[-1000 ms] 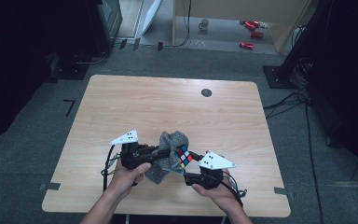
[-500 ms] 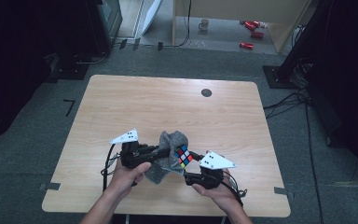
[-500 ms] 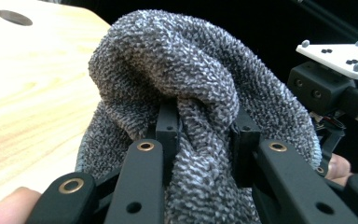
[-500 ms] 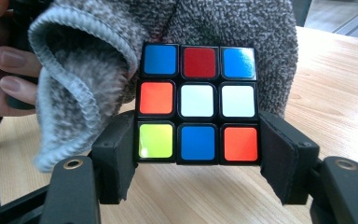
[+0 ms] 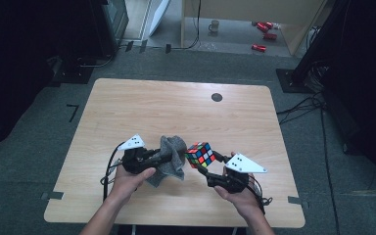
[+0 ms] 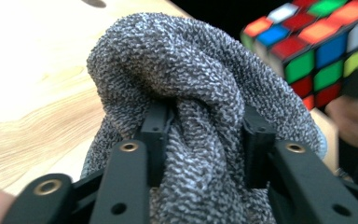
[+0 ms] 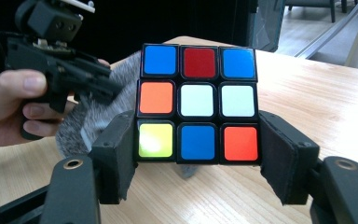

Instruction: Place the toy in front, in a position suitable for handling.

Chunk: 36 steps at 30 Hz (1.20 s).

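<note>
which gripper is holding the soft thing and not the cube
The left gripper: its jaws pinch the grey knitted cloth. The right gripper clamps the hard puzzle cube.

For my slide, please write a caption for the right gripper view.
Right gripper clamps a scrambled puzzle cube above the wooden table, grey cloth behind.

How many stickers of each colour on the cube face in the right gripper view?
Facing side of the cube, held in the right gripper:
Blue: 3
White: 2
Red: 2
Orange: 1
Yellow: 1
Total: 9
</note>
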Tool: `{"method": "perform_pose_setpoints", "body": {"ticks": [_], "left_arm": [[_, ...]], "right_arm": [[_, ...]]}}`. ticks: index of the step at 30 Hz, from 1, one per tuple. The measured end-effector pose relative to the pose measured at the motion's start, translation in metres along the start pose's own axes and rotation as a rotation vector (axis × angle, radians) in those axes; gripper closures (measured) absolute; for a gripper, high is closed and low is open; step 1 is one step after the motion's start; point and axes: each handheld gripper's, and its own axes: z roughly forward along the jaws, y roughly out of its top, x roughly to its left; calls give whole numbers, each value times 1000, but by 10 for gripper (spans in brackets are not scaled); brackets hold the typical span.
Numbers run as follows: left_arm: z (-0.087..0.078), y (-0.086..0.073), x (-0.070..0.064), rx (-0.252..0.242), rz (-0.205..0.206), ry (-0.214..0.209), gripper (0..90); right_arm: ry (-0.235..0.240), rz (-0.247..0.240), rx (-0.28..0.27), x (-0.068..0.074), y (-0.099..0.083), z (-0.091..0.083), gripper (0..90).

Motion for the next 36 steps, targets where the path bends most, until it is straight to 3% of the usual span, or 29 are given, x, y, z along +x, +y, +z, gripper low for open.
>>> {"method": "perform_pose_setpoints", "body": {"ticks": [3,6,9,11,15,21,24,27,28,30,36], "left_arm": [[3,0,-4,37,38,22,547],[9,2,-18,98,135,56,425],[11,2,-24,107,169,85,343],[11,2,-23,102,163,82,279],[7,2,-17,68,138,78,252],[-2,3,-8,13,99,11,224],[-4,2,-9,-18,112,8,222],[-4,0,-13,-48,159,-2,205],[-4,0,-13,-48,159,-2,191],[0,-3,-19,-51,198,-34,175],[5,-8,-28,-73,251,-36,169]], "right_arm": [[0,1,-1,0,0,-1,347],[1,-4,3,1,0,0,346],[-1,-3,6,0,0,1,347],[-3,0,8,0,-1,1,346],[-3,1,9,0,-1,1,347],[0,2,12,0,-2,3,346],[0,4,12,0,-2,3,346],[1,9,9,0,-1,3,346],[1,9,9,0,-1,3,346],[1,17,6,0,0,2,346],[5,32,2,1,2,1,346]]}}
